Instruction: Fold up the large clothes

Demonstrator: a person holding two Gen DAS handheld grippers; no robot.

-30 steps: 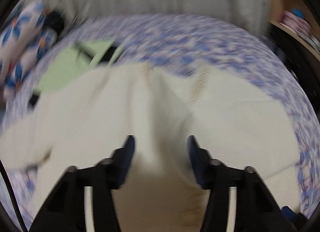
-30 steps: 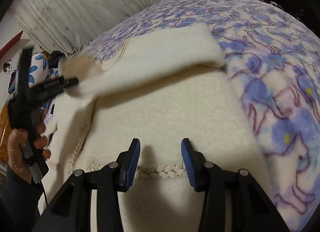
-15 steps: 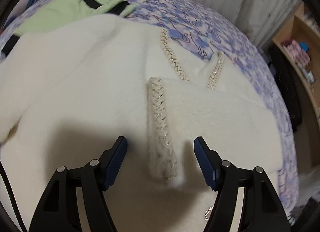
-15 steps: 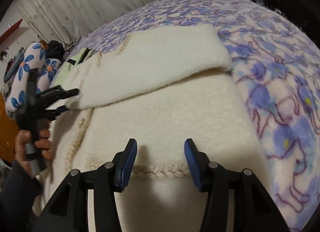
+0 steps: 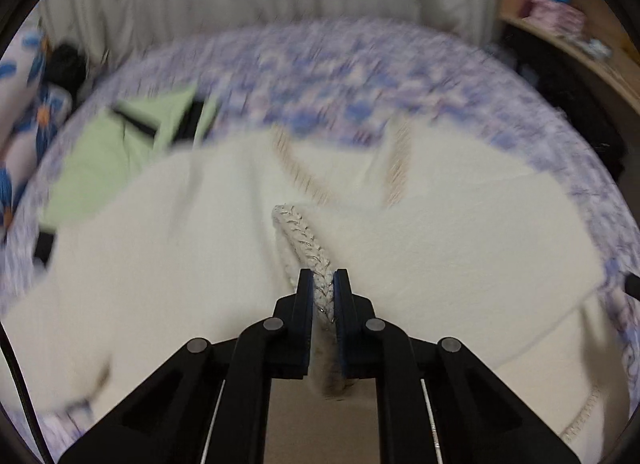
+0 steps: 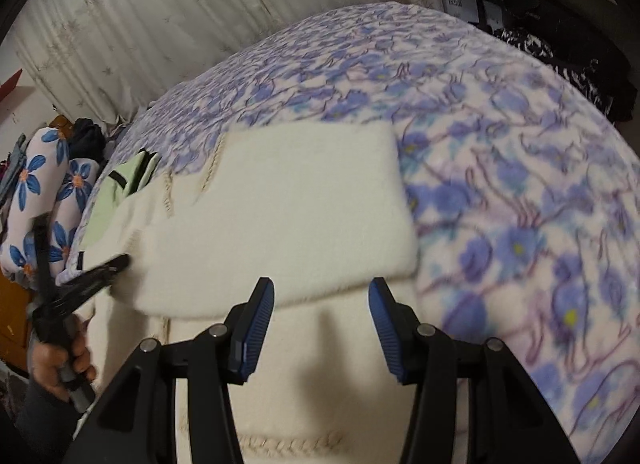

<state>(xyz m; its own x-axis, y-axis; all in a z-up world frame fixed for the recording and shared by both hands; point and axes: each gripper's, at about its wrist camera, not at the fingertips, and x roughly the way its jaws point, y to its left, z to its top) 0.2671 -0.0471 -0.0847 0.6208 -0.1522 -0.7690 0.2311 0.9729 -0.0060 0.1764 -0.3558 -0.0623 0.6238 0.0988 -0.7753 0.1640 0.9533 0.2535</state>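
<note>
Left gripper (image 5: 323,284) pinching cream garment's (image 5: 180,264) braided cuff (image 5: 300,236); right gripper (image 6: 320,304) spread above garment, holding nothing.

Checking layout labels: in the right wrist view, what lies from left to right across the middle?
Blue-flowered white pillows → pale green garment with black trim → folded cream fleece garment → purple-flowered bedspread.

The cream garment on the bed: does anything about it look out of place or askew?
Nothing stands out. The cream garment lies on the floral blanket with one part folded over; the left gripper pinches its braided trim.
</note>
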